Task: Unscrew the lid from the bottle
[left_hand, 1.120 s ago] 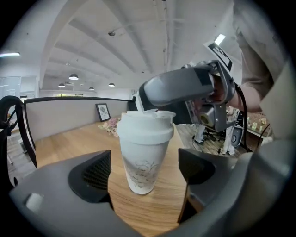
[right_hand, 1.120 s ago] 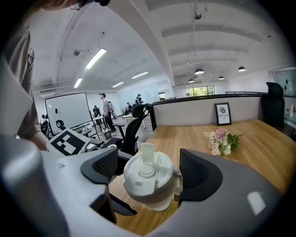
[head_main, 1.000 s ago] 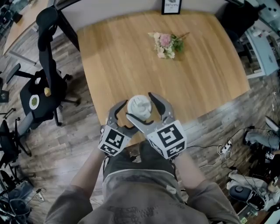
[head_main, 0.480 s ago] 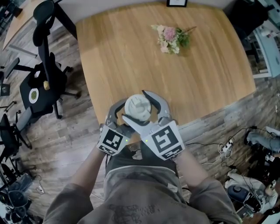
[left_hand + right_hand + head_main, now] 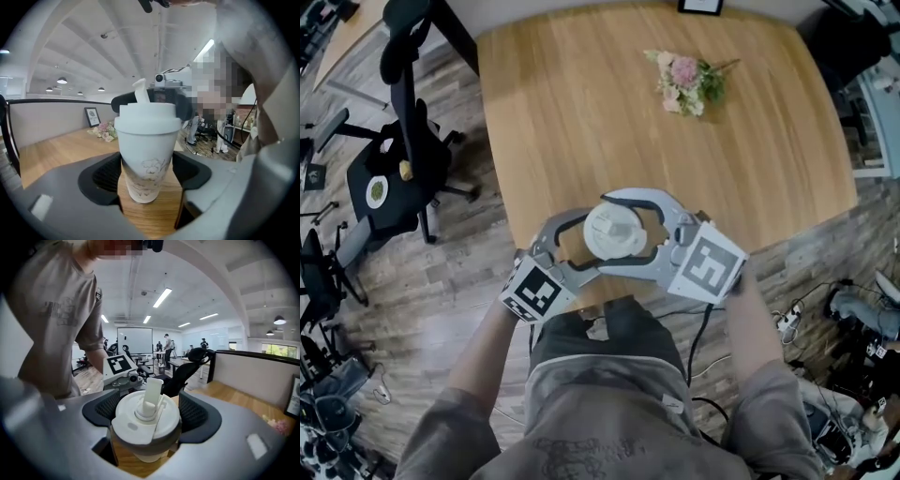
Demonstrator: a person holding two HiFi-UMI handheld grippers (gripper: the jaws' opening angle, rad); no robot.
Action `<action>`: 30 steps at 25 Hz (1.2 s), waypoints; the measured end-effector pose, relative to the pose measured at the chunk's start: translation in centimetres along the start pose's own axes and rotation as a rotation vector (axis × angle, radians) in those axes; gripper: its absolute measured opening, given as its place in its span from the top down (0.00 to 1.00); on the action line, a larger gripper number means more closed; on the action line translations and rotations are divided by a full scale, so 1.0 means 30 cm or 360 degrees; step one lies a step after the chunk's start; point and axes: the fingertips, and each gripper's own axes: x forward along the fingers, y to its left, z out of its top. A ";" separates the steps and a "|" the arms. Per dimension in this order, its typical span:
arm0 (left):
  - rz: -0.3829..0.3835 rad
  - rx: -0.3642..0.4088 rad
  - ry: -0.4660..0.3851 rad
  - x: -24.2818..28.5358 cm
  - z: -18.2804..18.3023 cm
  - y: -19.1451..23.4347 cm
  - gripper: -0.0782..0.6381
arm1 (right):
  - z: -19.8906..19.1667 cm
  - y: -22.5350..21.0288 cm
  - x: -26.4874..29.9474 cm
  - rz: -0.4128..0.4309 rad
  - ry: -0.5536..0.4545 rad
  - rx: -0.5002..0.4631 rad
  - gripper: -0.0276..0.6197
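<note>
**Desk:** Where is the bottle sitting right now?

**Operator:** I'm seeing the white plastic bottle with a faint flower drawing (image 5: 146,157) standing upright on the light wooden table (image 5: 581,122), close to the edge nearest the person. Its white round lid with a raised flip spout (image 5: 146,420) is sitting on top of it.

**Desk:** What is the left gripper doing?

**Operator:** The left gripper (image 5: 146,168) is reaching in low, level with the bottle's body. Its jaws have just been closing, and the body is between them. In the left gripper view I'm watching both ribbed black pads (image 5: 105,173) pressing against the bottle's sides, so it is gripping the body below the lid.

**Desk:** And the right one?

**Operator:** The right gripper (image 5: 146,416) is working higher up. Its jaws are clamping the rim of the lid from both sides, with the spout pointing up between them. From the head view I'm seeing its curved grey jaws wrapping round the lid, and its marker cube (image 5: 705,267) is lying to the right of the bottle.

**Desk:** Anything else on the table?

**Operator:** A small bunch of pink and cream flowers (image 5: 689,80) is lying well apart from the bottle, toward the far side. A black office chair (image 5: 398,178) is standing on the wood-plank floor to the left of the table.
</note>
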 end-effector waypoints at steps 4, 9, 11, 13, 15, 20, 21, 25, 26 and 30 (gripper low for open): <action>-0.0049 0.0017 0.0009 -0.006 -0.004 0.004 0.43 | -0.013 0.010 0.000 0.0129 0.0039 -0.0065 0.34; -0.0016 -0.0002 -0.0007 -0.010 -0.009 0.005 0.43 | -0.008 -0.005 -0.002 -0.0056 0.0015 0.0153 0.33; 0.0000 -0.0013 -0.0011 -0.011 -0.013 0.006 0.43 | -0.003 -0.037 -0.034 -0.0272 -0.0060 0.0307 0.33; 0.0025 -0.0020 -0.0020 -0.012 -0.013 0.006 0.43 | 0.006 -0.060 -0.076 -0.0530 -0.0124 0.0405 0.33; 0.0058 -0.0032 -0.0036 -0.015 -0.012 0.005 0.43 | 0.020 -0.052 -0.099 -0.0756 -0.0180 0.0517 0.28; 0.0196 -0.0072 -0.0079 -0.023 -0.009 0.003 0.44 | -0.035 -0.041 -0.063 -0.1203 -0.0037 0.0574 0.24; 0.0231 -0.0085 -0.0090 -0.023 -0.009 0.001 0.44 | -0.040 -0.045 -0.054 -0.1254 -0.0015 0.0543 0.24; 0.0323 -0.0117 -0.0112 -0.020 -0.006 -0.002 0.44 | -0.056 -0.070 -0.041 -0.1362 0.0044 0.0465 0.24; 0.0333 -0.0119 -0.0109 -0.019 -0.005 -0.002 0.44 | -0.057 -0.076 -0.041 -0.1369 0.0040 0.0471 0.24; 0.0337 -0.0129 -0.0100 -0.019 -0.010 -0.007 0.44 | -0.059 -0.076 -0.035 -0.1354 -0.0001 0.0525 0.28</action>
